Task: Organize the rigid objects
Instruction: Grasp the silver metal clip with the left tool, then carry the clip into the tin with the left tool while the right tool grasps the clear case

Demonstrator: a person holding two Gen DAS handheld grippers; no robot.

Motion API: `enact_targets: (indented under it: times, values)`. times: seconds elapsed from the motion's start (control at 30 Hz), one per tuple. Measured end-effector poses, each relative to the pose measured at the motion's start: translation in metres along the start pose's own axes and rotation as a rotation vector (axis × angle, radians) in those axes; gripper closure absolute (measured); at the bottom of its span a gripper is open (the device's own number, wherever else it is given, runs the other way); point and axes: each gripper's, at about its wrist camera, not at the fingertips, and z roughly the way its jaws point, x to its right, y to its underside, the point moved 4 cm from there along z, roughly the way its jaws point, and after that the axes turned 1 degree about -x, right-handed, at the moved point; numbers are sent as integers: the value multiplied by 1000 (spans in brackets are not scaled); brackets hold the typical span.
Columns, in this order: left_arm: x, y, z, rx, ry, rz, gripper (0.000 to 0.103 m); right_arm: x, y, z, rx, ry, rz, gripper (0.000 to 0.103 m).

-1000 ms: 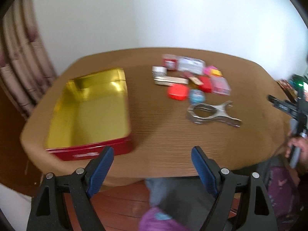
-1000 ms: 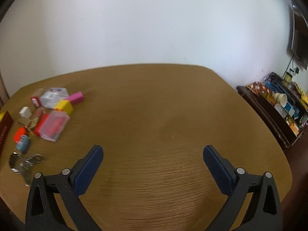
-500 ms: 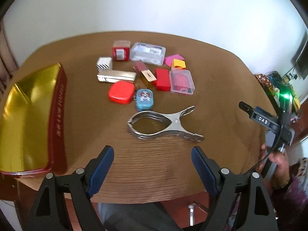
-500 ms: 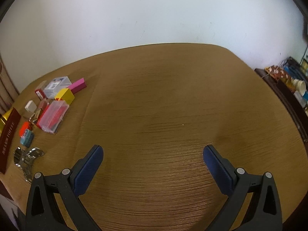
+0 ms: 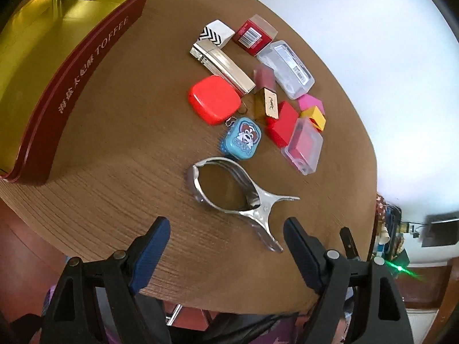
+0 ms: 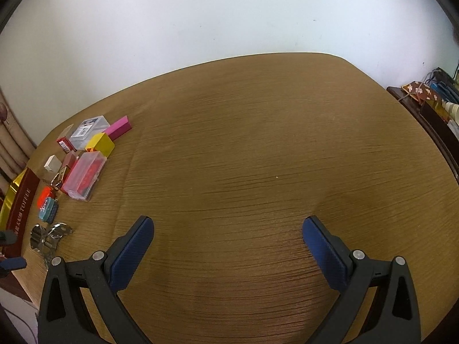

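Observation:
A cluster of small rigid items lies on the brown table (image 5: 129, 143): a red square case (image 5: 213, 99), a blue cartoon tin (image 5: 242, 139), a gold bar-shaped box (image 5: 222, 66), clear plastic boxes (image 5: 287, 67), red, pink and yellow blocks. A metal clamp (image 5: 235, 192) lies nearest my left gripper (image 5: 226, 243), which hangs open just short of it, holding nothing. The open red toffee tin (image 5: 86, 57) with gold inside stands to the left. My right gripper (image 6: 228, 232) is open over bare table, with the same cluster (image 6: 83, 172) far to its left.
A dark sideboard (image 6: 430, 111) with clutter stands beyond the table's right edge. A curtain (image 6: 11, 143) hangs at the far left. The white wall is behind the table. A wide stretch of bare tabletop (image 6: 272, 157) lies ahead of the right gripper.
My left gripper has swung right and closer to the table, from facing the tin to hovering just before the metal clamp. The right gripper has dropped slightly toward the tabletop; both stay open.

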Motion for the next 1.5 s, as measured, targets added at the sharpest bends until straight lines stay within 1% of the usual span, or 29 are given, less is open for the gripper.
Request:
enact_targets:
  times: [0.1,0.13,0.17,0.2,0.23,0.3,0.4,0.43,0.53,0.63,0.73,0.77,0.8,0.83,0.87,0.9,0.93,0.97,1.03,1.1,1.2,1.27,1.33,1.37,1.43,1.5]
  values:
    - [-3,-3,9,-18,-45,-45,21,1,-1,1,-2,-8,9,0]
    - [-6,-4,12,-22,-42,-75,24,1,0,1,-2,-9,10,0]
    - [-8,-4,15,-28,-35,-99,36,1,0,1,-3,-11,12,0]
    - [-10,-4,19,-46,-43,-120,43,1,0,1,-3,-12,13,0]
    - [-12,-4,24,-72,-55,-131,58,1,0,1,-4,-15,15,0]
    - [-11,-4,26,-86,-45,-141,59,2,1,1,-5,-17,19,0]
    - [-8,-7,26,-98,-51,-159,62,2,0,1,-6,-23,22,0]
    - [-6,-9,27,-103,-40,-165,65,2,0,1,-6,-25,22,0]
    - [-2,-13,29,-107,-5,-177,81,3,0,1,-4,-29,26,0]
    - [3,-17,27,-90,-2,-176,91,2,0,2,-6,-30,25,0]
    - [3,-21,30,-95,24,-197,92,2,0,2,-6,-30,25,0]
    - [3,-22,32,-101,33,-208,89,2,0,2,-6,-30,26,0]
    - [0,-23,32,-97,31,-227,88,2,0,2,-6,-29,26,0]
    - [-3,-24,29,-68,20,-251,87,1,0,3,-6,-30,25,0]
    - [-8,-24,26,-39,-2,-267,82,2,1,2,-5,-30,27,0]
    - [-11,-25,24,-21,-28,-273,80,2,1,2,-5,-30,27,0]
    - [-13,-27,25,-23,-30,-274,75,2,1,2,-6,-29,26,0]
    - [-14,-28,30,-43,-19,-277,73,2,1,2,-6,-29,26,0]
    - [-12,-30,36,-66,-14,-263,73,1,1,3,-6,-28,25,0]
    - [-7,-32,37,-50,-16,-240,73,1,2,3,-6,-27,25,0]
    - [-3,-34,44,-62,-36,-235,73,1,1,3,-7,-26,22,0]
    - [-4,-34,45,-69,-52,-246,78,1,1,4,-7,-27,22,0]
    - [-5,-36,48,-69,-78,-255,94,1,2,4,-8,-27,21,0]
    - [-9,-36,46,-68,-80,-260,99,1,2,4,-8,-26,21,0]
    - [-8,-36,46,-61,-89,-230,101,1,1,4,-10,-24,17,0]
    - [-5,-32,42,-46,-98,-170,101,0,1,5,-12,-20,14,0]
